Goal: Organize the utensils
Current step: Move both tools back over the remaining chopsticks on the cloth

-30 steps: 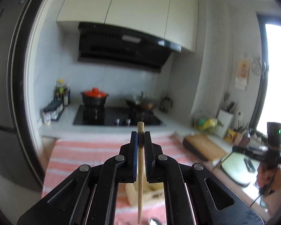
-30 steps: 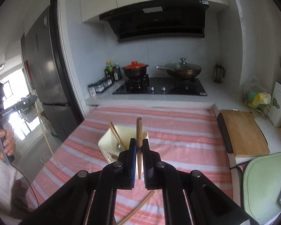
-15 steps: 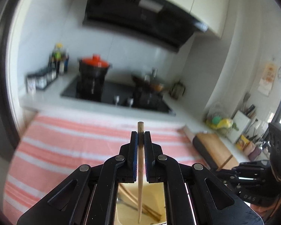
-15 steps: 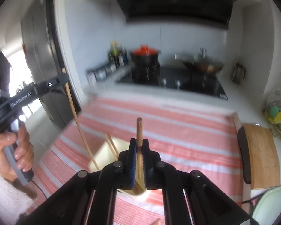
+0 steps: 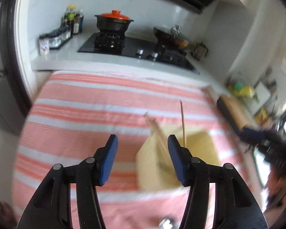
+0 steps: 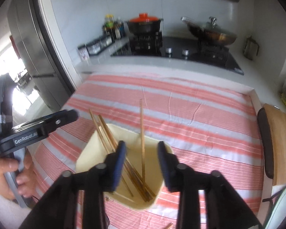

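- The right tool (image 6: 141, 152) is hovering directly over the cream utensil holder (image 6: 97, 145), its jaws opening and nothing pressing against either blue pad
- One chopstick (image 6: 142, 133) is standing almost upright in the gap between those jaws, lower end down inside the holder, upper end reaching out over the striped cloth (image 6: 200, 114) covering the surface; the pads are standing clear of it on both sides
- Several more chopsticks (image 6: 104, 131) are leaning inside the holder, long axes slanting up and away toward its far left rim
- The left tool (image 5: 142, 152) is also opening and gripping nothing; in its own view the holder (image 5: 150, 164) is lying ahead and to the right of the midline, partly behind the right-hand pad, with a thin stick (image 5: 183, 122) rising steeply out of it
- Seen from the right wrist, the left tool (image 6: 47, 123) is sitting just beside the holder's left edge, a hand (image 6: 11, 179) wrapping its grip
- Judging nearness: the right tool is the closer one, being above the holder's mouth, while the left is off to one side
- The coming move is probably turning on that upright axis: withdrawing the right tool along the stick's line, not across it, is looking like the way to avoid knocking it
- A further stick tip (image 6: 168, 226) is showing on the cloth at the bottom edge, so sorting is likely not finishing yet
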The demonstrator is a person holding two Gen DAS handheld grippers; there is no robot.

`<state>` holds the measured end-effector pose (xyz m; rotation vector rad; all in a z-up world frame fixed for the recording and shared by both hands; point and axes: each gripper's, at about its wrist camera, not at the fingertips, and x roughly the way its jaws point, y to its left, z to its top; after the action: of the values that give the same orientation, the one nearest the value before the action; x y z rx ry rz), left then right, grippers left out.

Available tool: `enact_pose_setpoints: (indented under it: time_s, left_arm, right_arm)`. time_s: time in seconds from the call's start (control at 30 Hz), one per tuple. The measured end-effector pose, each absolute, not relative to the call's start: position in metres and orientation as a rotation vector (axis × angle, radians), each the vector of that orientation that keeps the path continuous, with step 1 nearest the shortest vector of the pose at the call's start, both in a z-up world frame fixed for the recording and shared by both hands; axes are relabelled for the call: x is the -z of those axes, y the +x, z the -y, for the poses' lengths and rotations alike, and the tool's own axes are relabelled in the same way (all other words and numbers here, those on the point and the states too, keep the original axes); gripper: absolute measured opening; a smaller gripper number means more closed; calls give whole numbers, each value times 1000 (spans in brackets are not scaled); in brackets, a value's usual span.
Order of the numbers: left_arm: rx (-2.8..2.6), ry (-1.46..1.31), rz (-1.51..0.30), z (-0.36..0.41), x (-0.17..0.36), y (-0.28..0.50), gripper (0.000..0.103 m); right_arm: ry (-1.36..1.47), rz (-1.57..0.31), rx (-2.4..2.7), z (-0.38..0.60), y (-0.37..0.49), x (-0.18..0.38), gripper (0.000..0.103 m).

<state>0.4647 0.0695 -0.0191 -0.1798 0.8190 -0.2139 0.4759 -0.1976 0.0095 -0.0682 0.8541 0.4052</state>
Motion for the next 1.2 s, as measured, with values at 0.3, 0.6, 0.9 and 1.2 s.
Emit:
enact_pose_setpoints:
  time_s: [0.3, 0.6, 0.9, 1.2]
  left_arm:
    - [202, -39, -970, -106, 118, 284, 72]
    - [226, -197, -925, -28, 157, 240, 81]
    - [110, -104, -963, 33, 191, 274, 81]
    - [15, -1, -942, 34, 202, 264, 102]
  right_arm:
    - [-207, -787, -198, 282, 304, 80, 47]
    - [-29, -749, -50, 298, 209, 163, 47]
    - [85, -933, -192, 255, 248, 170, 47]
    - [14, -1014, -71, 223, 262, 180, 47]
